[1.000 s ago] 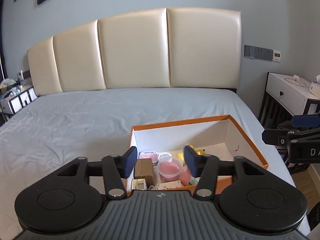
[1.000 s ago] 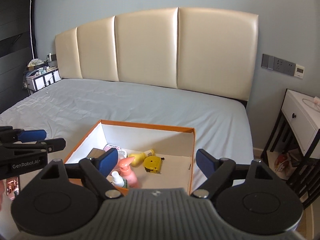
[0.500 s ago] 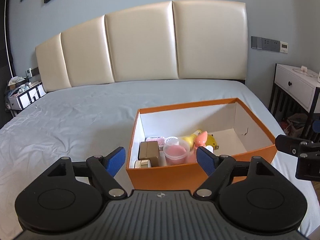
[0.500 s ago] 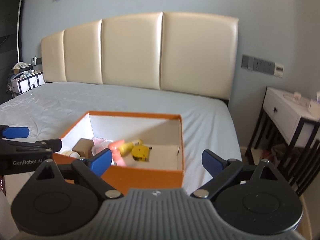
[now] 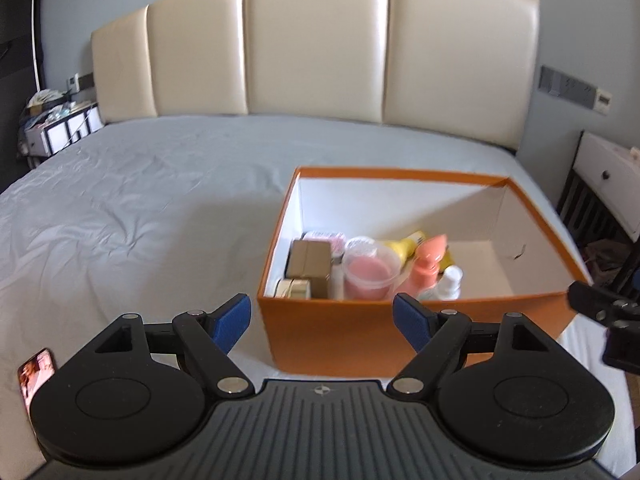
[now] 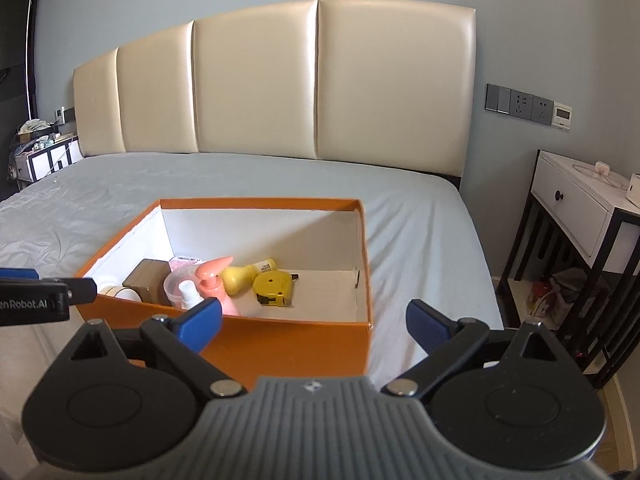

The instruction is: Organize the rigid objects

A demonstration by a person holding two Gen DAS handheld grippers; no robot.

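Observation:
An orange box (image 5: 340,336) with white inner walls sits on the grey bed, just beyond both grippers. Crowded at its left end are a brown carton (image 5: 310,264), a clear tub of pink stuff (image 5: 370,274), a pink pump bottle (image 5: 428,264), a yellow bottle (image 5: 404,244) and a small white bottle (image 5: 450,282). A yellow tape measure (image 6: 274,286) lies on the floor of the orange box (image 6: 304,340). My left gripper (image 5: 322,316) is open before the front wall, holding nothing. My right gripper (image 6: 314,318) faces the box's near right corner, its jaws opening, nothing between them.
A lit phone (image 5: 36,372) lies on the sheet at the near left. A white nightstand (image 6: 576,208) on black legs stands right of the bed. The cream headboard (image 6: 320,80) closes off the far side. The bed ends just right of the box.
Both grippers have spread their jaws wider and sunk lower. The box's front wall now fills the space ahead of the fingers, where before I looked down into the box.

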